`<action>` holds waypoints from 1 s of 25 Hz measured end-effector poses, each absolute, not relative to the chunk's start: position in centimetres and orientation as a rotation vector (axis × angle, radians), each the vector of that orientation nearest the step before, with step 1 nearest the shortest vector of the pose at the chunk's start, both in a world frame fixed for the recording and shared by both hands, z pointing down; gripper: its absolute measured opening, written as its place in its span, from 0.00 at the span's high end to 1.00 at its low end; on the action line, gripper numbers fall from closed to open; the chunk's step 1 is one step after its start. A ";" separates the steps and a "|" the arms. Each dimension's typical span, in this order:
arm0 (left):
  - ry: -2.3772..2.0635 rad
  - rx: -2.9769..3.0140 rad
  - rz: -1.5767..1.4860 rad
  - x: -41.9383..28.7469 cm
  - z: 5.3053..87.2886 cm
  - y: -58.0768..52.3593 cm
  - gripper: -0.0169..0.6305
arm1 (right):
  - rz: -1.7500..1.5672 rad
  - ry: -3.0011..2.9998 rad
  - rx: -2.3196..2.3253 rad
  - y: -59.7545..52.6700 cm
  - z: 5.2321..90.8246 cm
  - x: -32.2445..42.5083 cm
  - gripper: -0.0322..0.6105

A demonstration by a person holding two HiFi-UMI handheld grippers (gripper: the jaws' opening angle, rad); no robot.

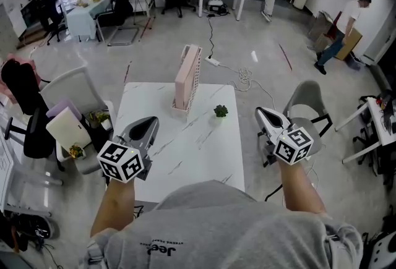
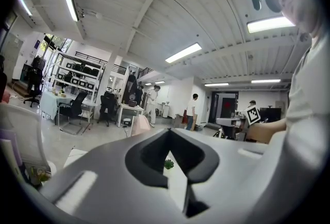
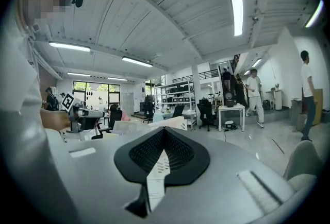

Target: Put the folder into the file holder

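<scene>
Standing at the near side of a white marbled bench [image 1: 185,150], a person in a grey shirt holds one tool in each hand. Grey chair [image 1: 71,88] left of the bench, another grey chair [image 1: 309,101] right of it. Flat cream and purple items [image 1: 67,128] lie on a seat at the bench's left side; can't tell what they are.

Pink file holder [image 1: 187,79] stands upright on the bench, at the middle of the far edge, narrow end toward the person. It shows pink past the left tool's jaws too [image 2: 139,125]. Can't tell from here whether the folder sits in it.

Left tool [image 1: 150,122] hangs over the near-left part of the bench and points toward the far edge. Its jaws are closed tip to tip with nothing between them [image 2: 169,133]. Right tool [image 1: 263,112] is off the bench's right edge, above the right chair, well apart from the file holder. Jaws also pressed together and empty [image 3: 164,130].

White cable [image 1: 232,70] trails on the floor behind the bench.

Small green plant [image 1: 221,111] sits on the bench, near the file holder's base on its right, not touching it. It is also visible through the slit under the left jaws [image 2: 168,164].
</scene>
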State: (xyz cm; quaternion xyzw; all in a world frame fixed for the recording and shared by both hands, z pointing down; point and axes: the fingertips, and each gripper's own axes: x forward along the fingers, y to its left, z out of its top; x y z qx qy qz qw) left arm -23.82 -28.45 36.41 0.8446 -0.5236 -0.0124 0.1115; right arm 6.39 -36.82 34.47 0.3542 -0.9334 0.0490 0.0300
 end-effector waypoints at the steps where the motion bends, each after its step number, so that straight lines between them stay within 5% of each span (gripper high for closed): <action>1: -1.535 2.481 -0.035 -23.8 36.4 -28.4 0.88 | 0.151 -2.878 1.091 -36.8 34.5 6.4 0.95; 25: -1.475 2.491 -0.005 -22.9 37.0 -28.6 0.88 | 0.110 -2.870 1.060 -36.9 34.3 6.2 0.95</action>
